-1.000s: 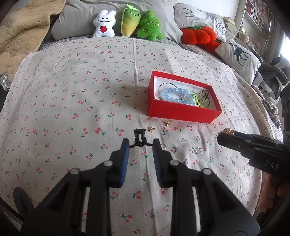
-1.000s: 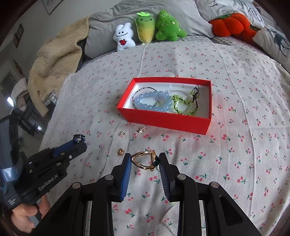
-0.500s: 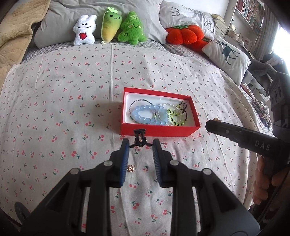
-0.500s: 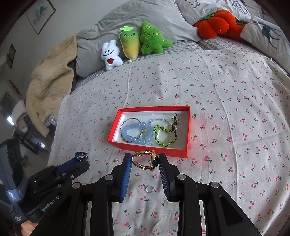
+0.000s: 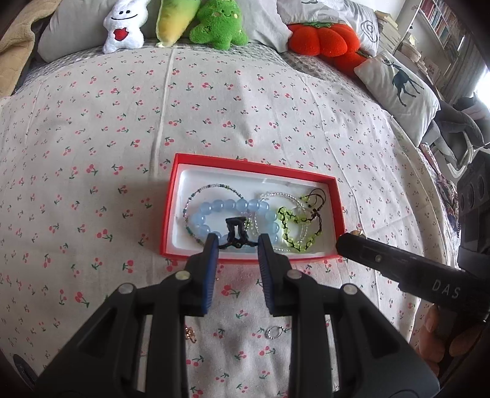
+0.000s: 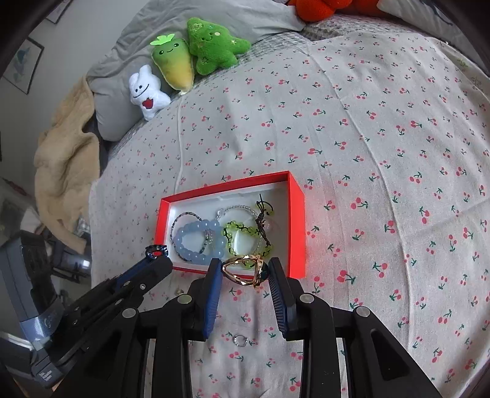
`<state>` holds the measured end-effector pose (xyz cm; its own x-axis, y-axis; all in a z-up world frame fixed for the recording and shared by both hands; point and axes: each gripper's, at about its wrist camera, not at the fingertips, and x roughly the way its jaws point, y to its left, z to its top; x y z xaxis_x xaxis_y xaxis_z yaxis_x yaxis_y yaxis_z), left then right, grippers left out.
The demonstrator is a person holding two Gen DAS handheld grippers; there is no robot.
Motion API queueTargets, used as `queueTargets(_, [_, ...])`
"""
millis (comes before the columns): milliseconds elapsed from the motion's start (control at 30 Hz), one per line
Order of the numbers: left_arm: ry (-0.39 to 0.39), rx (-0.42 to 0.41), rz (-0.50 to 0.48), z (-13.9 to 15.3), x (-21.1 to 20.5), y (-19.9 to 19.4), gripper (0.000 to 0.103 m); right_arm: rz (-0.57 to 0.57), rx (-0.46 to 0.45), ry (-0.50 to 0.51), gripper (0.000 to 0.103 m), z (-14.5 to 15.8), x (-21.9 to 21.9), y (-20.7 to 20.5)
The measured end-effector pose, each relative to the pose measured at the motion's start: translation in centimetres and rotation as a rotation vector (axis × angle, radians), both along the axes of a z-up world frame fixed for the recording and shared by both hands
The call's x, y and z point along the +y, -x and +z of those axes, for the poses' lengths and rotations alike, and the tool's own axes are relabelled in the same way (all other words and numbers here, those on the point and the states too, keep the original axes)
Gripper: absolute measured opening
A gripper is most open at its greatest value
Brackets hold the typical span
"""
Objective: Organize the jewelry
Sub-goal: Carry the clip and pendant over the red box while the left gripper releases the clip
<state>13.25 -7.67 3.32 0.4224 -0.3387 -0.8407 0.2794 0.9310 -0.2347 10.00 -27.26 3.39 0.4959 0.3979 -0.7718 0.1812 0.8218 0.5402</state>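
A red box with a white lining lies on the cherry-print bedsheet. In it are a blue bead bracelet, a green bead bracelet and thin beaded strands. My left gripper is shut on a small dark ring, held over the box's near edge. My right gripper is shut on a gold ring with a dark stone, just at the box's near rim. Each gripper also shows in the other's view: the right gripper beside the box, the left gripper at its left corner.
A small silver ring and a gold earring lie on the sheet below the left gripper. Plush toys, a red pumpkin cushion and pillows line the head of the bed. A beige blanket hangs at the left.
Both grippers have moved forward across the sheet to the red box, each still holding its ring. The loose earrings now lie behind the fingertips. The right gripper has rolled.
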Motion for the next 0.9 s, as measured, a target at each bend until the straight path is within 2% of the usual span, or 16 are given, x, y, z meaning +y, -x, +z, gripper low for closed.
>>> queueTargets(133, [-0.022,0.024,-0.001,-1.0,-0.9,-0.9,0.028,0.006,0.021,-0.005,0.031,-0.7,0.3,-0.8])
queueTargets(400, [-0.054,0.020,-0.012,-1.6,-1.3,-1.6,0.028,-0.006,0.033,0.001,0.031,-1.1,0.0,-1.5])
queueTargets(500, [-0.036,0.014,-0.010,-1.5,-1.1,-1.7,0.029,-0.011,0.037,0.002,0.031,-1.4,-0.3,-1.6])
queueTargets(767, [-0.004,-0.022,0.002,-0.3,-0.1,-0.7,0.043,-0.001,0.047,0.012,0.031,-1.7,-0.1,-2.1])
queueTargets(833, [-0.018,-0.044,0.004,-0.1,0.0,-0.2,0.055,0.009,0.047,0.017,0.032,-1.7,0.2,-2.3])
queueTargets(900, [-0.031,-0.068,0.009,0.1,0.3,0.3,0.062,0.011,0.049,0.024,0.032,-1.8,0.4,-2.5])
